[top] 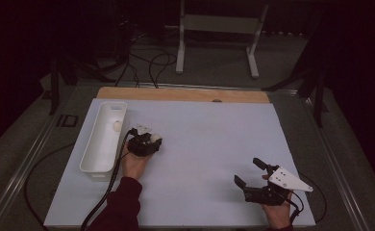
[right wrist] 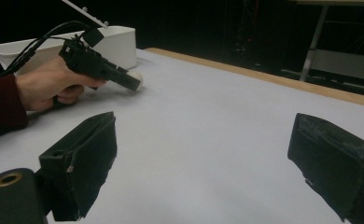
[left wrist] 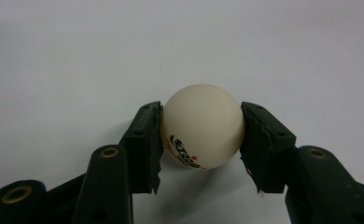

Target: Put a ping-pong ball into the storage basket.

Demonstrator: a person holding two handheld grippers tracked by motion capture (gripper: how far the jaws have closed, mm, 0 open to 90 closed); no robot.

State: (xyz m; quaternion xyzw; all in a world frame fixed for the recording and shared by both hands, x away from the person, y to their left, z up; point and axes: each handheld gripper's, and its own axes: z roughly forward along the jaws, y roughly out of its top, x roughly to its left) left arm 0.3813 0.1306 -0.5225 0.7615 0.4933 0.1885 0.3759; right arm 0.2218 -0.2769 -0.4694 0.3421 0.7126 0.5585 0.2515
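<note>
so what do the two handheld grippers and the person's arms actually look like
Both grippers are black, each with two blocky jaws faced with worn dark pads and brass-coloured rivets. The right gripper carries a grey three-cornered plate with small dots on top; the left gripper trails a black cable toward the table's near edge. The left arm wears a dark red long sleeve.

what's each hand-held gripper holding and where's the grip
The left hand-held gripper clamps the ball across its middle, one pad on each side. The right hand-held gripper is open and holds nothing.
</note>
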